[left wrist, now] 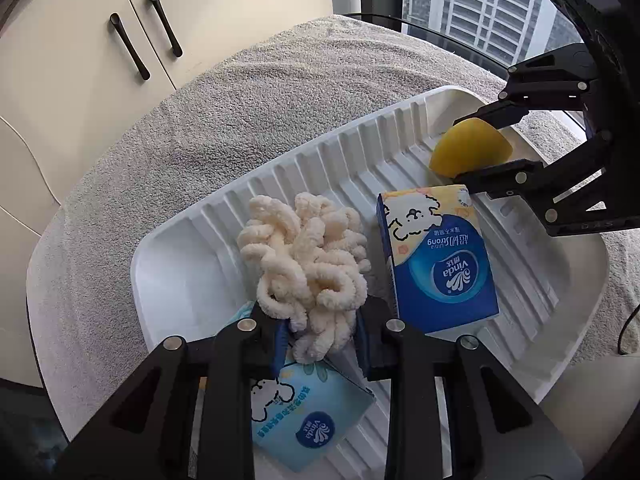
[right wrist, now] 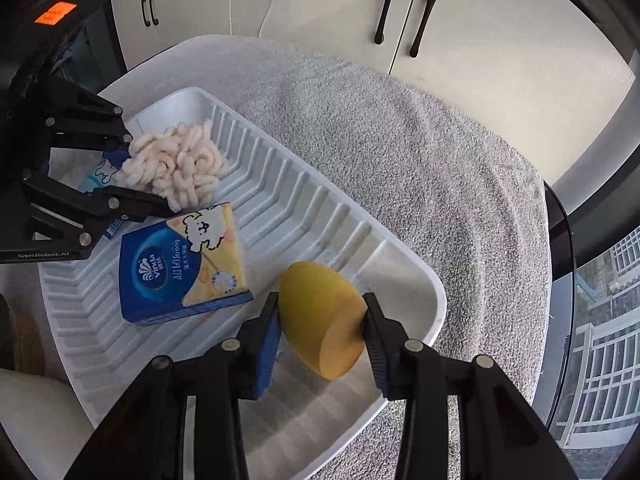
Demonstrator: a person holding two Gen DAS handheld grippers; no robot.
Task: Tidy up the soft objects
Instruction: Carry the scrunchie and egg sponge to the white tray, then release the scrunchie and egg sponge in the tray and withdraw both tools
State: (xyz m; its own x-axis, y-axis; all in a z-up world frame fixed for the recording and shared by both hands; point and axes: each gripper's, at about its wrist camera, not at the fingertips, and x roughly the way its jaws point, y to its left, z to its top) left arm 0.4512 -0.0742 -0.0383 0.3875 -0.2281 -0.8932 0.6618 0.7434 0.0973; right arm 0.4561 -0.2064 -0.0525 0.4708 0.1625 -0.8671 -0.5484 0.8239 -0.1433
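A big white tray (left wrist: 320, 152) with ribs sits on a fuzzy gray towel (left wrist: 224, 112) that covers a round table.

The left gripper (left wrist: 320, 336) has its two jaws partway open, and they squeeze a soft, cream-colored bundle of fluffy loops (left wrist: 308, 256). The blue pads (left wrist: 280, 344) press on the bottom end of the bundle, one on each side. The rest of the bundle sticks out past the jaws at the left end of the tray. Under the jaws lies a light blue tissue pack (left wrist: 308, 420) with a little white dog drawn on it.

The right gripper (right wrist: 322, 332) has its jaws open about as wide as a yellow sponge (right wrist: 320, 316) shaped like an egg with one flat end. It grips the sponge from both sides, with a blue pad on the left side and a black finger (right wrist: 380, 340) on the right side. The sponge is over the right end of the tray, near the corner.

Between the two grippers, a dark blue and yellow tissue pack (right wrist: 180, 264) lies in the middle of the tray. It is just beside the fluffy bundle.

Behind the table are cream cabinet doors (right wrist: 460, 20) with black handles.
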